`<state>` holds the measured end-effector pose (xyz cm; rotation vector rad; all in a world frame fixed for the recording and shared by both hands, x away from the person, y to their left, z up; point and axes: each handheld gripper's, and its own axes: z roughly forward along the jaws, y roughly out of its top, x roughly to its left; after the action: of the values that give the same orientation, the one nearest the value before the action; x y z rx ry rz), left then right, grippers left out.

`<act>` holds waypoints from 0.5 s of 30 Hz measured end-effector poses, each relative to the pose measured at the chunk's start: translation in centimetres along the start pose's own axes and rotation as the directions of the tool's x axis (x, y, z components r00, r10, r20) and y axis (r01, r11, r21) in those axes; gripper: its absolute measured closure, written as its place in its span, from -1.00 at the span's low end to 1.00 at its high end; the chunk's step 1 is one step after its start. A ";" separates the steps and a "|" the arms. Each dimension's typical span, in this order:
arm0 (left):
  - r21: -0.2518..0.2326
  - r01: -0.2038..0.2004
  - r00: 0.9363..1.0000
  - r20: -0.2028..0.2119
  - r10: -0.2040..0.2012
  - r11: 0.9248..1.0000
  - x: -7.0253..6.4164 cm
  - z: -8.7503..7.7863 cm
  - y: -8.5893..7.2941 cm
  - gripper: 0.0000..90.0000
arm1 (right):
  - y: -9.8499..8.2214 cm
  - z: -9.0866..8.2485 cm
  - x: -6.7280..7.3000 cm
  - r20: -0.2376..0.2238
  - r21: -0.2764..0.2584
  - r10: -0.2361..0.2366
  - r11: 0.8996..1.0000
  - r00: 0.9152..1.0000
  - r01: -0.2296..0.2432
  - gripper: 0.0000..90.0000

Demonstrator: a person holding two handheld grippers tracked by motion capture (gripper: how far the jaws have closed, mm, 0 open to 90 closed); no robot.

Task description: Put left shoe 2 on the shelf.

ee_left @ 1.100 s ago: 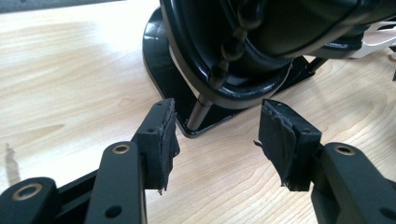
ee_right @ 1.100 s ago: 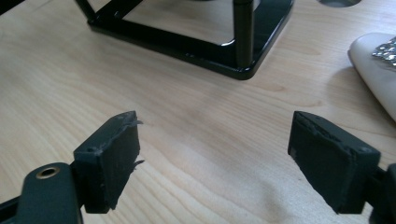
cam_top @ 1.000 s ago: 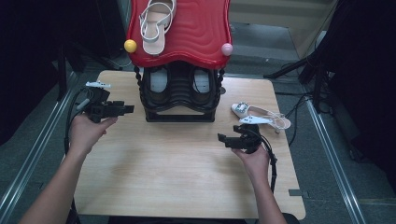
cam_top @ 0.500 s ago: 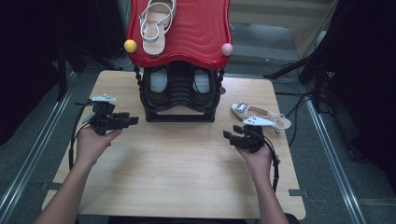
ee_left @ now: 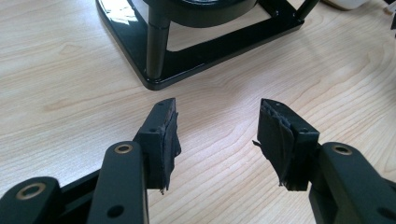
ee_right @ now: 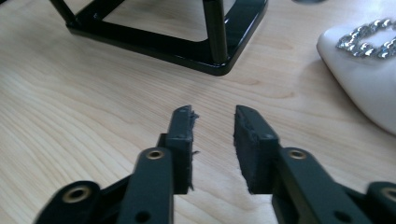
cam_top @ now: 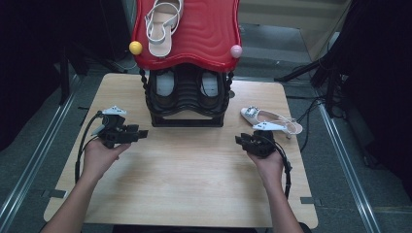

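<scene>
Lowered toward the table, left tool gapes empty; right tool, narrowing, holds nothing.

High view: table evenly lit from above, surroundings dark, soft shadows under hands; picture soft, low detail. Left gripper view: bright, sharp at pads; white glare patch on glossy black rack base ahead of claw, upper left. Right gripper view: bright; white shoe ahead-right of claw slightly blurred, gems sparkling; near arms at bottom soft.
</scene>
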<state>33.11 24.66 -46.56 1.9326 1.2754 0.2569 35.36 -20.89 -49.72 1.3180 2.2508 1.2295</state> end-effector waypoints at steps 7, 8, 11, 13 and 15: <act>0.010 0.000 1.000 0.009 0.000 1.000 -0.3 0.0 -0.5 0.07 | 0.6 0.3 -0.4 -0.028 0.005 0.006 1.000 1.000 -0.006 0.67; 0.007 0.004 1.000 0.010 -0.004 1.000 -0.3 -0.1 -0.6 0.06 | 0.7 0.4 -0.5 -0.025 0.007 -0.005 1.000 1.000 0.005 0.64; 0.013 0.019 0.999 0.026 -0.019 1.000 -0.3 0.0 -1.0 0.06 | 1.2 0.8 -0.9 -0.028 0.017 -0.012 1.000 1.000 0.013 0.56; 0.026 0.014 0.999 0.029 -0.014 1.000 -0.4 0.0 -1.2 0.06 | 1.5 1.1 -1.3 -0.018 0.024 -0.021 0.999 1.000 0.022 0.56; 0.016 0.018 0.999 0.033 -0.018 1.000 -0.3 0.0 -1.4 0.06 | 1.6 1.5 -1.5 0.009 0.037 -0.033 0.999 0.999 0.032 0.60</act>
<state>32.00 24.69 -47.50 1.9302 1.2761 0.2058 38.02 -20.94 -49.63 1.2925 2.2895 1.1735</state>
